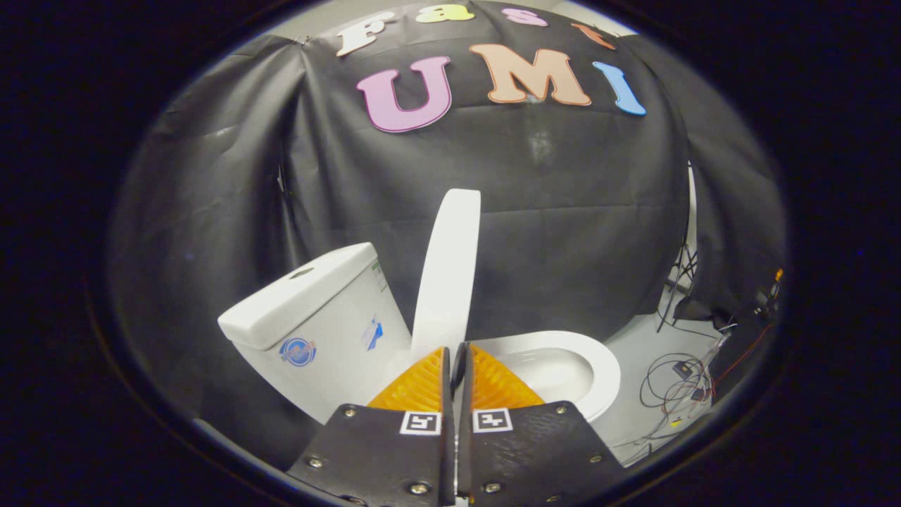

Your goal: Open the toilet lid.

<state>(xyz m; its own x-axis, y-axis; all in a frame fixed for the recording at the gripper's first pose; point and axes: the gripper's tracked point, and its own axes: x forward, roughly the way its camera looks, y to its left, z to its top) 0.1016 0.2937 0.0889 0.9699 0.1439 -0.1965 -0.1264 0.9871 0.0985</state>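
A white toilet stands just beyond my fingers. Its lid (450, 267) is raised and stands nearly upright, seen edge-on, leaning toward the tank (317, 310) on its left. To the lid's right the seat ring and bowl (570, 366) lie uncovered. My gripper (455, 350) is shut, its fingers pressed together with nothing between them. The fingertips sit right in front of the lid's lower end, and I cannot tell whether they touch it.
Black cloth walls close in behind and beside the toilet. On the pale floor to the right of the bowl lie tangled cables (676, 384) and small devices. A stand's thin legs (679, 282) rise by the right wall.
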